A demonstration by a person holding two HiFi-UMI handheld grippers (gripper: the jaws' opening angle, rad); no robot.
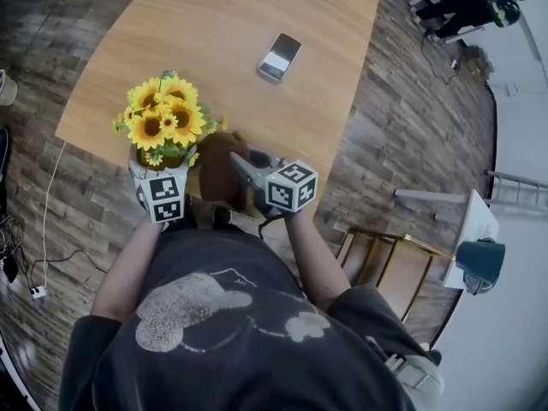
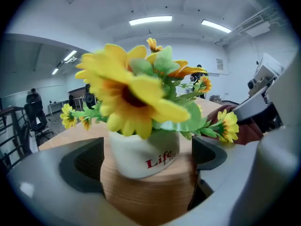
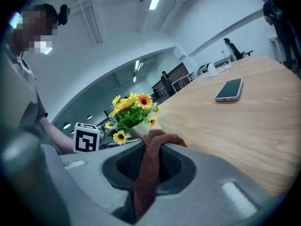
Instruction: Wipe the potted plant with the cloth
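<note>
Potted plant (image 1: 163, 127) sits at the near edge of the bench (image 1: 223, 50), right in front of the person. Left tongs (image 2: 148, 157) are wide open w/ the white pot (image 2: 136, 163) between the jaws, gap on both sides, not pressing afaict. Right tongs (image 3: 150, 161) are clamped on the brown cloth (image 3: 145, 185), which hangs limp just beside the flowers. Imo the pot looks smooth + glazed, so slippery and prob light enough to tip. Grab it low on the wall, not the rim. Petals look thin and floppy, so dab w/ the cloth, don't scrub.
</note>
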